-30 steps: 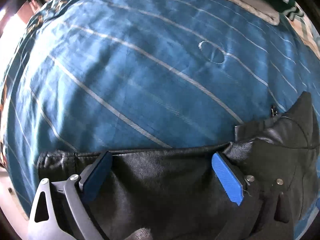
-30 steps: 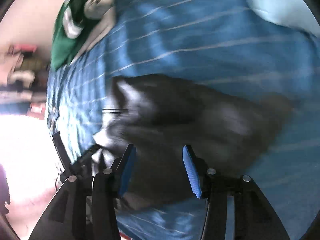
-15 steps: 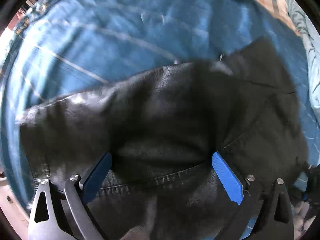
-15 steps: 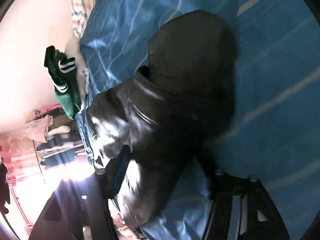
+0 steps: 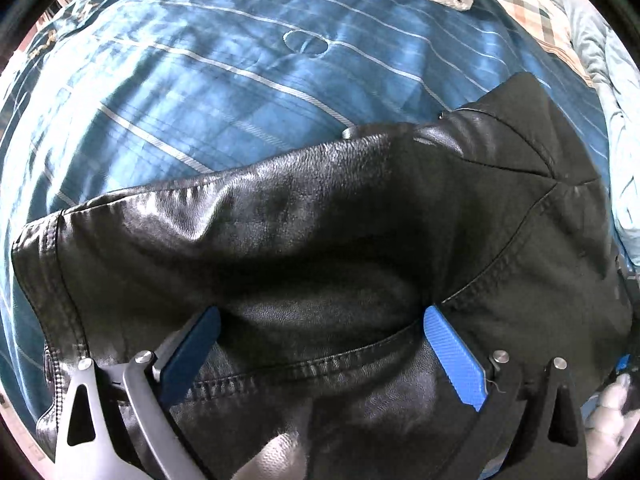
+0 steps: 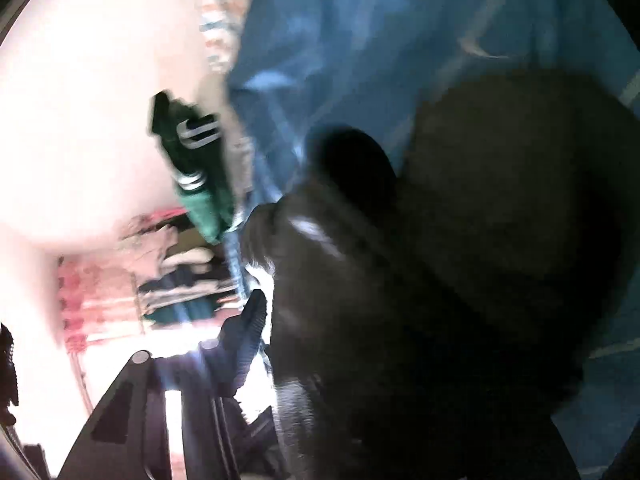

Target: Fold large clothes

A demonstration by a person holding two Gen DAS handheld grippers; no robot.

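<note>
The left wrist view is sharp and evenly lit. Daylight from the left streaks the blue striped bedspread with pale bands, and white glints sit on the grain of the black leather jacket, whose central fold falls into deep shadow. Fisheye curvature bends the stripes, and dark vignetting rings the corners. The right wrist view is smeared throughout by motion blur. Its left half is blown out to white glare, so the green garment reads only as a streak, and the jacket is a near-featureless black mass.
</note>
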